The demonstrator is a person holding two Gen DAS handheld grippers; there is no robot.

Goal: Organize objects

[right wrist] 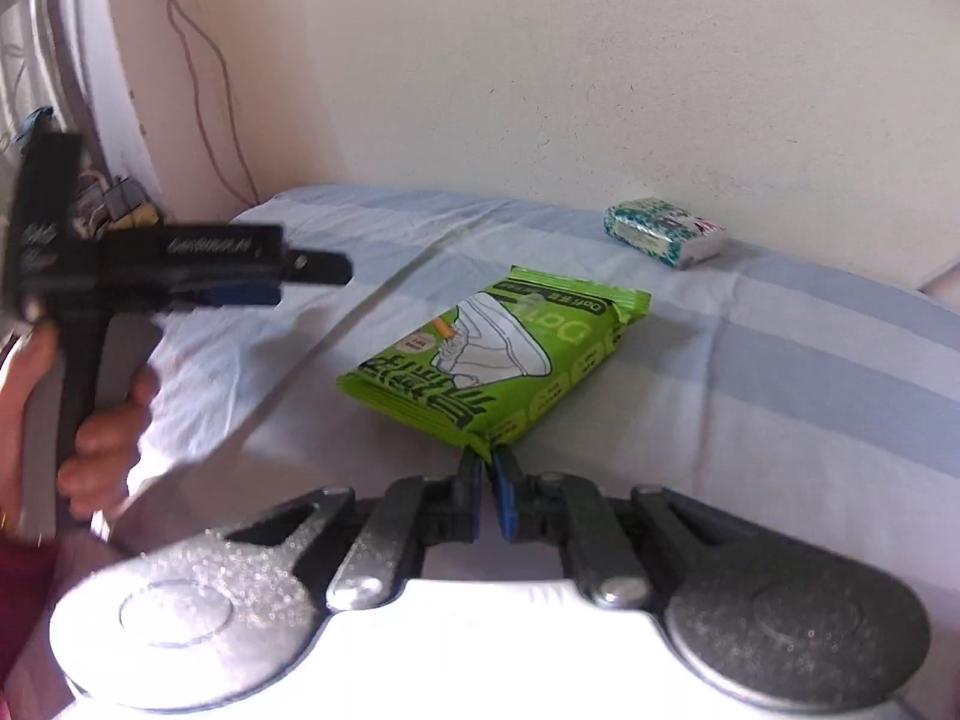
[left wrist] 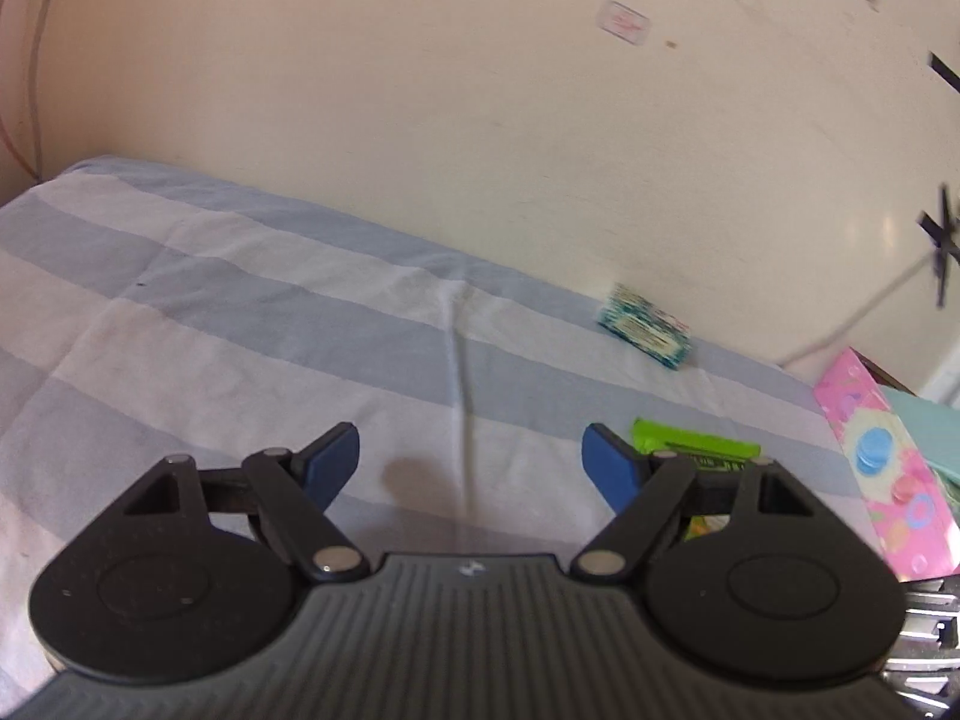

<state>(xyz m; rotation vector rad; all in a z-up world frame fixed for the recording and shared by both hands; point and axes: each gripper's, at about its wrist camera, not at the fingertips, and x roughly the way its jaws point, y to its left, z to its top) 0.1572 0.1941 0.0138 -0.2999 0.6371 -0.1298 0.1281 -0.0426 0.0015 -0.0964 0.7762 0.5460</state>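
A green wipes packet (right wrist: 501,363) lies on the striped bedsheet (right wrist: 780,372). My right gripper (right wrist: 487,465) is shut on the packet's near corner. A teal and white tissue pack (right wrist: 663,231) lies further back near the wall; it also shows in the left wrist view (left wrist: 645,326). My left gripper (left wrist: 471,462) is open and empty above the sheet, with the green packet (left wrist: 696,447) just right of its right finger. In the right wrist view the left gripper (right wrist: 282,282) is at the left, held by a hand.
The bed (left wrist: 240,312) ends against a cream wall (left wrist: 480,120). A pink patterned box (left wrist: 882,468) and a teal item (left wrist: 927,432) stand at the bed's right edge. Cables (right wrist: 204,78) hang down the wall at the left.
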